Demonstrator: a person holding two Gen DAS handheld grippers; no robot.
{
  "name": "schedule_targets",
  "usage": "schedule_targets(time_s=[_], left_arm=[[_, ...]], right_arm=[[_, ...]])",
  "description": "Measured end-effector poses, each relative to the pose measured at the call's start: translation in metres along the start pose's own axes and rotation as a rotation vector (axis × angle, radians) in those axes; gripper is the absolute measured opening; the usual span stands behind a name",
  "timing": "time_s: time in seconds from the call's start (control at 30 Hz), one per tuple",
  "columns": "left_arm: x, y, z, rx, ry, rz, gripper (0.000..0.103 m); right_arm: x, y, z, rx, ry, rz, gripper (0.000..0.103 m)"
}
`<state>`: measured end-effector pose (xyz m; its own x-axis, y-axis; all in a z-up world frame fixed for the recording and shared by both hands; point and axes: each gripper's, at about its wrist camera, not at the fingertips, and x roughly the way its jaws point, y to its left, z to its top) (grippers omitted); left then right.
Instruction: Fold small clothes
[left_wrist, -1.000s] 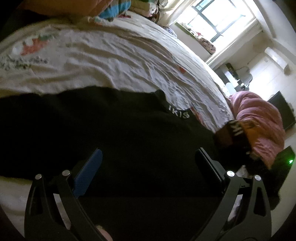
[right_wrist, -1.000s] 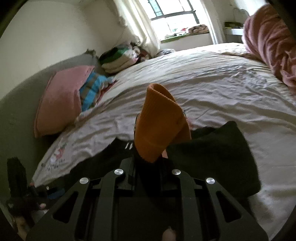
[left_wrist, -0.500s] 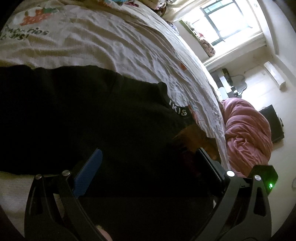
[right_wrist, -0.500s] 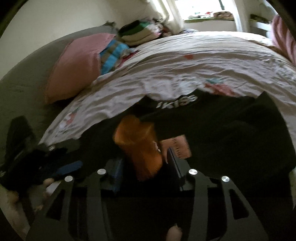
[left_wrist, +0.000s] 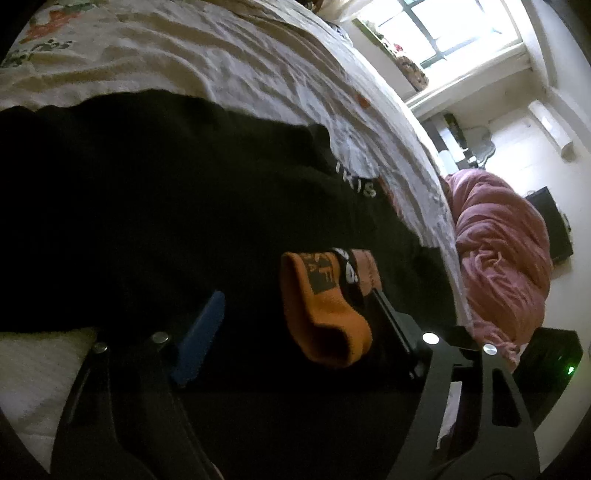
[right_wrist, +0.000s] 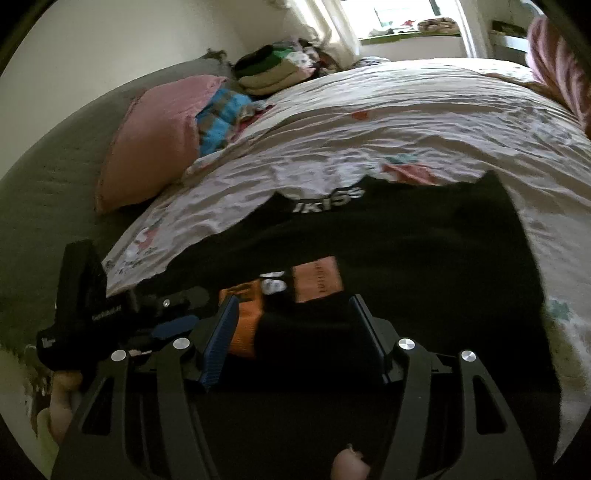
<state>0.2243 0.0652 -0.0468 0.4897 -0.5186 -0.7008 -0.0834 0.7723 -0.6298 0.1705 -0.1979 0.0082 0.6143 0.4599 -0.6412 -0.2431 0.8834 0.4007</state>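
Sock (left_wrist: 325, 314), orange with a black band and a paler pink end, lies doubled over on the black cloth (left_wrist: 166, 192) spread on the bed (left_wrist: 229, 62), and it sits right between your left gripper's (left_wrist: 295, 332) fingers. In the left wrist view its long axis runs from near to far, roughly along the fingers, with the rounded fold at the near end and the cuff ends pointing away. It lies close against the right finger (left_wrist: 395, 325), while the blue-padded left finger (left_wrist: 203, 332) stands apart from it. Those jaws are closing but do not press the sock yet.

In the right wrist view the sock (right_wrist: 247, 321) lies at the left finger (right_wrist: 221, 336) of your right gripper (right_wrist: 291, 336), partly behind the blue pad, with its pink end (right_wrist: 317, 280) just beyond the fingertips. These jaws are opening and nothing is pinched; whether the pad touches the sock you cannot tell. Your left gripper is the better placed, since the sock is centred enough there.

A pink pillow (right_wrist: 155, 136) and stacked clothes (right_wrist: 273, 74) lie far off at the left of the bed, and a pink quilt (left_wrist: 506, 258) is bunched at the right. Only the two grippers themselves crowd the sock, so you risk the fingers meeting.
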Motion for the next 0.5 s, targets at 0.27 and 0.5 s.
schedule_targets(time_s=[0.27, 0.5], left_arm=[[0.006, -0.008, -0.006, -0.017, -0.020, 0.009, 0.072], [0.021, -0.031, -0.021, 0.043, -0.002, 0.015, 0.064]], right_arm=[[-0.022, -0.038, 0.001, 0.049, -0.031, -0.064, 0.060], [-0.031, -0.065, -0.001, 0.112, -0.050, -0.105, 0.060]])
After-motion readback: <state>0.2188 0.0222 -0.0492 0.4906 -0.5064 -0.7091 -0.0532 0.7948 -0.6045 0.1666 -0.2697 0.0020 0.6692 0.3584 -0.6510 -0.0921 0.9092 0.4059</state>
